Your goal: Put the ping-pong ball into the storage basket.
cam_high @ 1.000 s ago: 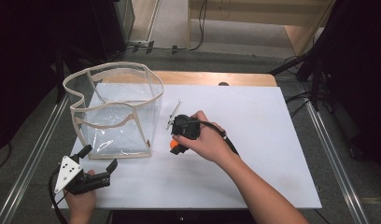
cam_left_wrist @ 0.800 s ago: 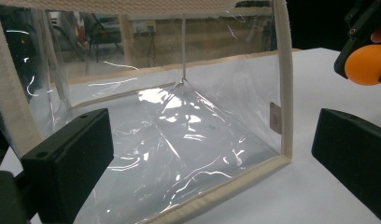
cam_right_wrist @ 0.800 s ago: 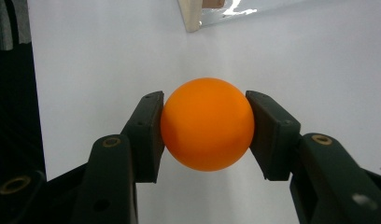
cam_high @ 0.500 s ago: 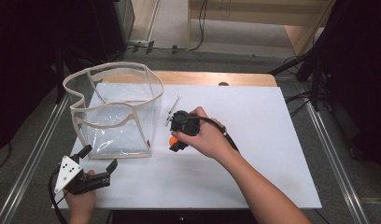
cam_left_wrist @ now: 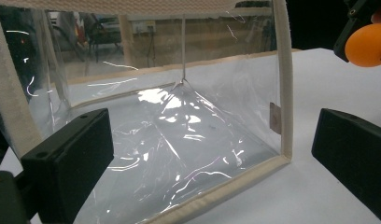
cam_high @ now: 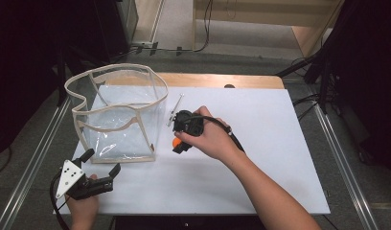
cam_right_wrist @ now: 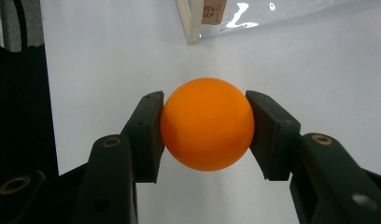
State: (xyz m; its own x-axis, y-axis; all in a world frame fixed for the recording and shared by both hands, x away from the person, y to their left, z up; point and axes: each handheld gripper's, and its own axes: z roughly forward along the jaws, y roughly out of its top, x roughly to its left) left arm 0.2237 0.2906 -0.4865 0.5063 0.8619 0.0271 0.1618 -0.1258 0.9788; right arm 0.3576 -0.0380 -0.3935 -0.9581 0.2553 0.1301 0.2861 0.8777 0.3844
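- Pinching an orange ball [cam_high: 176, 142] above the white table [cam_high: 260, 143], the right gripper [cam_high: 178, 143] hangs at three o'clock of the clear bag [cam_high: 118, 115] in the high view; the left gripper [cam_high: 103, 168], at the bag's six o'clock, stands spread.
- Facing the bag [cam_left_wrist: 179, 121], the left gripper view finds nothing inside it.
- Squeezing the ball [cam_right_wrist: 207, 123] across its middle, both pads [cam_right_wrist: 149, 135] hold a seemingly light, smooth, slippery sphere, best gripped at its widest.

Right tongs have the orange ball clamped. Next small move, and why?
Probably lift and carry it left over the clear bag's open top. The right tongs grip the orange ball just above the table, beside the bag; the left tongs wait open.
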